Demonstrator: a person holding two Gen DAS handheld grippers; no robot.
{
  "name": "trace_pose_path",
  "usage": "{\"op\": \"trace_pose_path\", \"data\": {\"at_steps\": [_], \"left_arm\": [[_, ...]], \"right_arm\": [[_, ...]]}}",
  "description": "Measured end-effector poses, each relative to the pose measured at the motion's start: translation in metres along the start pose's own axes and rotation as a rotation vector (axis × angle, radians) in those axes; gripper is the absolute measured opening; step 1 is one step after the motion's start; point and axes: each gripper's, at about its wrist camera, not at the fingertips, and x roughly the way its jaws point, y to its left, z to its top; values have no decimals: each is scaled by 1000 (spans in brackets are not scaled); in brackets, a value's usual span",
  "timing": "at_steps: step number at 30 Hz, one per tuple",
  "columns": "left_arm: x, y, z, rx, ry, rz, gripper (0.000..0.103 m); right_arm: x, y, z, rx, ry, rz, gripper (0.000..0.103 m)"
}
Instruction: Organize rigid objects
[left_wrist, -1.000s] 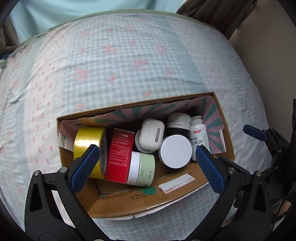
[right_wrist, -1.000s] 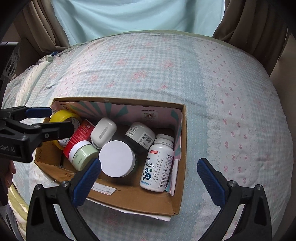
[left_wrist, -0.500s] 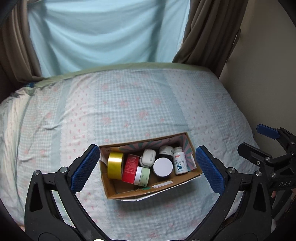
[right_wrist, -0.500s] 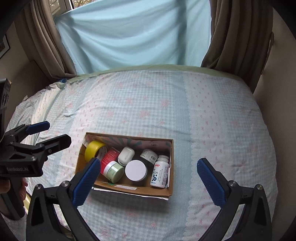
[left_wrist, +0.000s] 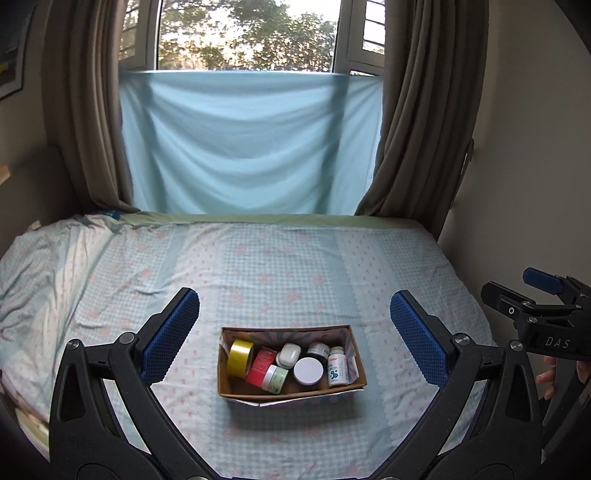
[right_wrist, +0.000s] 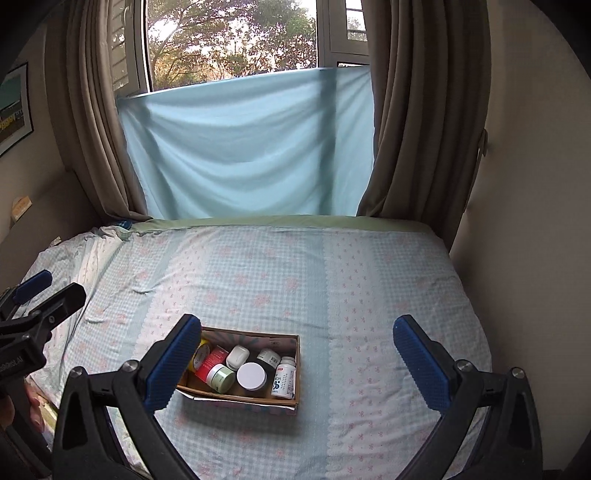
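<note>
A cardboard box (left_wrist: 347, 336) (right_wrist: 297, 363) sits on the bed near its front. Inside lie a yellow tape roll (left_wrist: 240, 352), a red carton (left_wrist: 260, 365) (right_wrist: 214, 360), a green jar (left_wrist: 275, 378) (right_wrist: 221, 377), a white case (left_wrist: 289, 354) (right_wrist: 238, 355), a white-lidded dark jar (left_wrist: 308, 370) (right_wrist: 251, 376) and a white pill bottle (left_wrist: 338, 369) (right_wrist: 284, 377). My left gripper (left_wrist: 293, 336) is open and empty, well back from the box. My right gripper (right_wrist: 297, 360) is open and empty too, also held back.
The checked bedsheet (left_wrist: 288, 266) covers the bed around the box. A light blue cloth (left_wrist: 243, 144) hangs over the window between brown curtains (left_wrist: 417, 110). A wall (left_wrist: 532, 184) runs along the bed's right side. A person's fingers (left_wrist: 550, 380) hold the other gripper's handle.
Both grippers have pulled far back and up from the box, which now looks small. The window and curtains have come into view. Box contents are unchanged.
</note>
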Motion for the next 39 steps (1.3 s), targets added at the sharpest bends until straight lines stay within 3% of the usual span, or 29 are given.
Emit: {"op": "trace_pose_path", "data": {"at_steps": [16, 39], "left_arm": [[-40, -33, -18, 4, -76, 55, 103], [-51, -43, -24, 17, -93, 68, 103]], "right_arm": [[-36, -27, -7, -18, -95, -28, 103], [-45, -33, -13, -18, -119, -44, 103]]}}
